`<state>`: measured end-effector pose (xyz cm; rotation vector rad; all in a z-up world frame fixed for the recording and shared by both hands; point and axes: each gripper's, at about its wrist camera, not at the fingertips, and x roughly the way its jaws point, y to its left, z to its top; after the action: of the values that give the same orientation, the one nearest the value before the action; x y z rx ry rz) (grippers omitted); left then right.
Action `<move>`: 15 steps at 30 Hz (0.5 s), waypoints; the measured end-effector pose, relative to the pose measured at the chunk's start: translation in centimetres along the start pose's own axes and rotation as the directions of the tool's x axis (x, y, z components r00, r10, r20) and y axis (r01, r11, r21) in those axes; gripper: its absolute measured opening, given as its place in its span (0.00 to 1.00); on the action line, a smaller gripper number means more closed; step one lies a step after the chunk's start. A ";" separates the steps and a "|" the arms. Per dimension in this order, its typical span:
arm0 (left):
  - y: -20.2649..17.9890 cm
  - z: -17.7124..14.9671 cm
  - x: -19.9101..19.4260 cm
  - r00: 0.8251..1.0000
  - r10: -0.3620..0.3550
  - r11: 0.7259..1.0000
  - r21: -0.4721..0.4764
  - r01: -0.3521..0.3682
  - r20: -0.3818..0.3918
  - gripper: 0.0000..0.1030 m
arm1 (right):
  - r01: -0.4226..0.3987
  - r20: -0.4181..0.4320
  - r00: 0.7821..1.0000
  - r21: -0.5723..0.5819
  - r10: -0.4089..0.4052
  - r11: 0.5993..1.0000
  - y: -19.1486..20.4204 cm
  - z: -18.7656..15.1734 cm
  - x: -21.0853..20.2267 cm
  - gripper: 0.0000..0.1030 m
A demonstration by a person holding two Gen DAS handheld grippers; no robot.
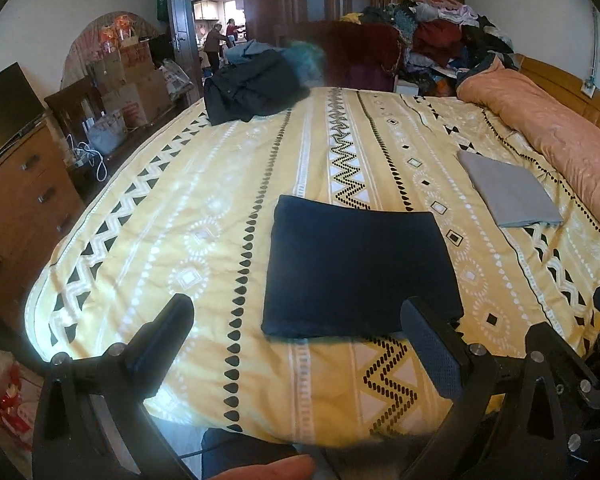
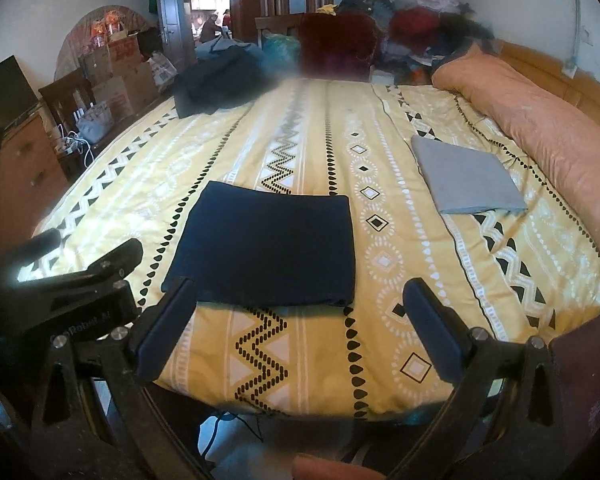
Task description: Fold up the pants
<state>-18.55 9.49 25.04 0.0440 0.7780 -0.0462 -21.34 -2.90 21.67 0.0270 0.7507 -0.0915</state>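
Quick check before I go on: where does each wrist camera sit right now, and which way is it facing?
Left wrist: at the near edge of the bed, facing across it; the left tongs are open, empty, framing the folded navy pants; a fingertip shows at the bottom edge.
Right wrist: just to the right, same heading; the right tongs are open, empty; the left tool shows at its left edge.
Shared: the navy pants, a folded grey garment and a dark clothes heap.
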 end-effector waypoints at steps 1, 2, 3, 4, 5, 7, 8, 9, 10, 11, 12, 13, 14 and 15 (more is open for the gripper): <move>-0.1 -0.1 0.1 1.000 0.005 1.000 0.006 -0.005 -0.005 1.00 | 0.001 0.001 1.000 -0.001 -0.001 1.000 0.1 0.0 0.0 1.00; -0.2 -0.1 0.1 1.000 0.005 1.000 0.008 -0.005 -0.010 1.00 | 0.002 0.000 1.000 -0.004 -0.002 1.000 0.1 0.0 0.1 1.00; -0.2 -0.2 0.2 1.000 0.004 1.000 0.009 -0.004 -0.014 1.00 | 0.003 -0.003 1.000 -0.006 -0.003 1.000 0.1 0.0 0.1 1.00; -0.2 -0.2 0.3 1.000 0.005 1.000 0.009 -0.005 -0.016 1.00 | 0.003 -0.002 1.000 -0.006 -0.003 1.000 0.0 0.0 0.2 1.00; -0.3 -0.2 0.4 1.000 0.007 1.000 0.010 -0.007 -0.019 1.00 | 0.005 -0.003 1.000 -0.006 -0.005 1.000 0.1 0.0 0.2 1.00; -0.2 -0.3 0.5 1.000 0.011 1.000 0.007 -0.010 -0.028 1.00 | 0.006 -0.003 1.000 -0.006 -0.006 1.000 0.0 0.0 0.2 1.00; -0.1 -0.3 0.6 0.999 0.011 1.000 0.006 -0.011 -0.031 1.00 | 0.003 -0.004 1.000 -0.004 -0.003 1.000 0.0 -0.1 0.2 1.00; -0.1 -0.3 0.7 0.999 0.013 1.000 0.005 -0.013 -0.034 1.00 | 0.001 -0.004 1.000 -0.004 -0.001 1.000 0.0 -0.1 0.2 1.00; -0.1 -0.3 0.8 0.999 0.014 1.000 0.005 -0.014 -0.037 1.00 | 0.001 -0.005 1.000 -0.005 -0.001 1.000 -0.1 -0.1 0.2 1.00; 0.0 -0.3 0.9 0.999 0.013 1.000 0.004 -0.013 -0.040 1.00 | 0.000 -0.005 1.000 -0.007 0.000 1.000 -0.1 -0.1 0.2 1.00; 0.0 -0.3 0.9 0.999 0.010 1.000 0.002 -0.010 -0.043 1.00 | 0.000 -0.006 1.000 -0.007 0.000 1.000 -0.1 -0.2 0.2 1.00; 0.0 -0.3 1.0 0.999 0.009 1.000 0.002 -0.009 -0.044 1.00 | -0.001 -0.006 1.000 -0.006 0.001 1.000 -0.1 -0.2 0.2 1.00; 0.0 -0.3 1.0 0.999 0.009 1.000 0.002 -0.009 -0.044 1.00 | -0.003 -0.006 1.000 -0.005 0.003 1.000 -0.2 -0.2 0.1 1.00; 0.0 -0.3 1.0 0.999 0.009 1.000 0.001 -0.009 -0.044 1.00 | -0.004 -0.004 1.000 -0.006 0.004 1.000 -0.1 -0.3 0.1 1.00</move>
<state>-18.03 9.49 24.14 0.0497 0.8222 -0.0374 -21.44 -3.05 21.39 0.0231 0.7550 -0.0858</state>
